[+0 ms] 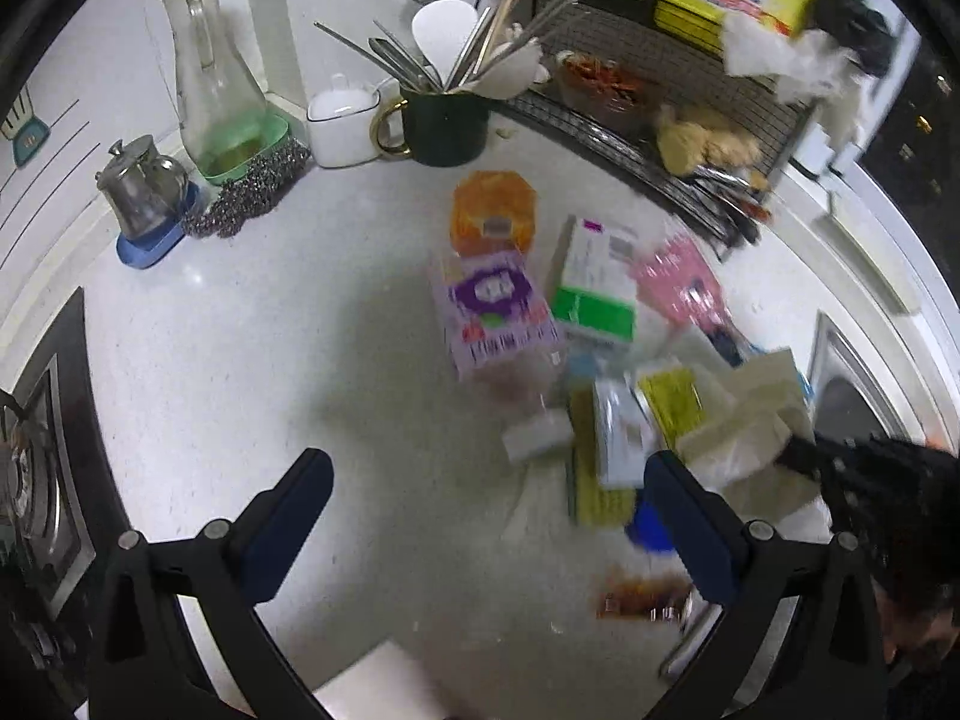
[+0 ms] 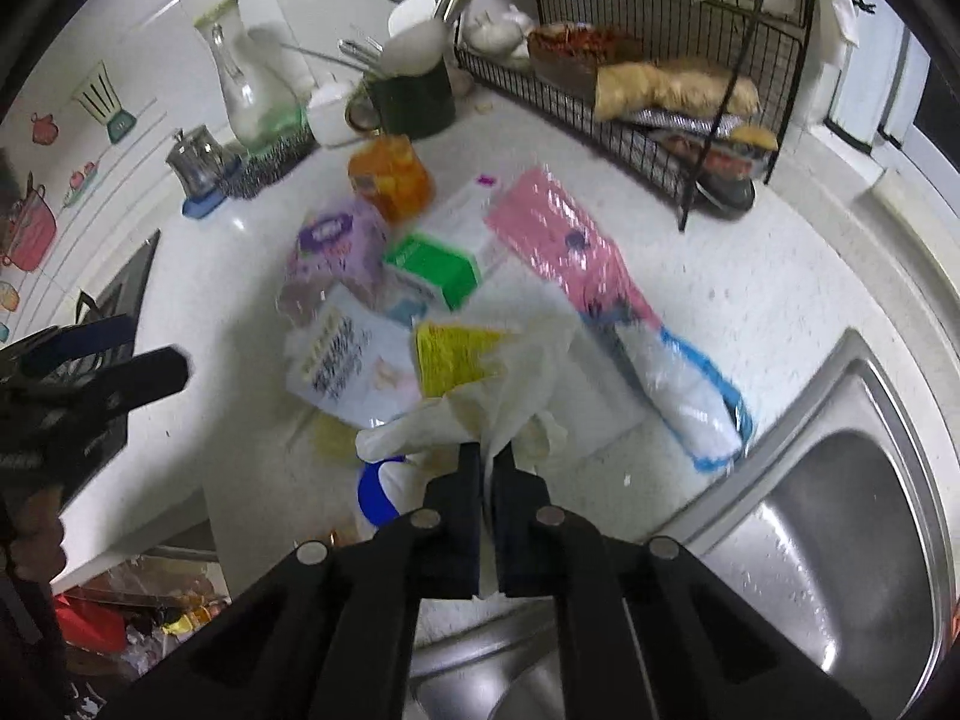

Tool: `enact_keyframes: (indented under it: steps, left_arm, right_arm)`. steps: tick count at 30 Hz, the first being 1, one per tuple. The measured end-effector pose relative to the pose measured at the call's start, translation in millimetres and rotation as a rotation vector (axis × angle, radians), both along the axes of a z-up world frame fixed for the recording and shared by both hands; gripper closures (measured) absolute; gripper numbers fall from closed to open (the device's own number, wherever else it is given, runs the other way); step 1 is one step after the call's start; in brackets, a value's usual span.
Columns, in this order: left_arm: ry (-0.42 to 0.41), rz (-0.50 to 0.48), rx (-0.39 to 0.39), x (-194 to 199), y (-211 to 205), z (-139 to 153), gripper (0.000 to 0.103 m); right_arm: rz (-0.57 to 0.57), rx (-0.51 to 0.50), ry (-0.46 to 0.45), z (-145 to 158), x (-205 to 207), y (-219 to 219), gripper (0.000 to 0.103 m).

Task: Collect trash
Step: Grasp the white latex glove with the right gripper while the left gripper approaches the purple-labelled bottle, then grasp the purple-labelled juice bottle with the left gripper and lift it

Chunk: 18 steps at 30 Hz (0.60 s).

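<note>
A pile of trash lies on the white counter: an orange packet (image 1: 493, 208), a purple packet (image 1: 492, 312), a green-and-white box (image 1: 594, 288), a pink wrapper (image 1: 684, 282) and a yellow packet (image 1: 669, 399). My left gripper (image 1: 489, 483) is open and empty, above the counter left of the pile. My right gripper (image 2: 487, 456) is shut on a cream rubber glove (image 2: 480, 402) at the pile's near edge. The same pile shows in the right wrist view, with the pink wrapper (image 2: 558, 234) and a clear blue-edged bag (image 2: 690, 396).
A steel sink (image 2: 840, 528) is at the right. A black wire rack (image 1: 648, 102) with food stands behind the pile. A dark cup of utensils (image 1: 444, 120), a glass jug (image 1: 210, 84) and a small kettle (image 1: 141, 186) stand at the back. A stove (image 1: 42, 468) is left. A bag of trash (image 2: 138, 606) sits below the counter.
</note>
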<state>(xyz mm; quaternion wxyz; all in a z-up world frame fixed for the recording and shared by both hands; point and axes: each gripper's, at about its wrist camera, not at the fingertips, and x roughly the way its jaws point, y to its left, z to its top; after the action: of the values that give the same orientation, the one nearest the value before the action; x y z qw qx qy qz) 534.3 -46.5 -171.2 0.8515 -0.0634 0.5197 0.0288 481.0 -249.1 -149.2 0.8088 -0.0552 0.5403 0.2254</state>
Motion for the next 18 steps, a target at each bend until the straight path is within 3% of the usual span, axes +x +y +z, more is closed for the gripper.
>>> enact_keyframes:
  steps: [10,15,18]
  left_arm:
    - [0.093,0.078,0.040,74,3,-38,0.000]
    - [0.153,0.055,0.088,98,-3,-67,0.000]
    - [0.159,0.038,0.114,102,-7,-75,0.011]
  right_arm:
    - [0.027,0.051,0.018,-31,36,12,0.100]
    - [0.034,0.058,0.031,-42,44,16,0.100]
    - [0.023,0.077,0.049,-48,45,13,0.100]
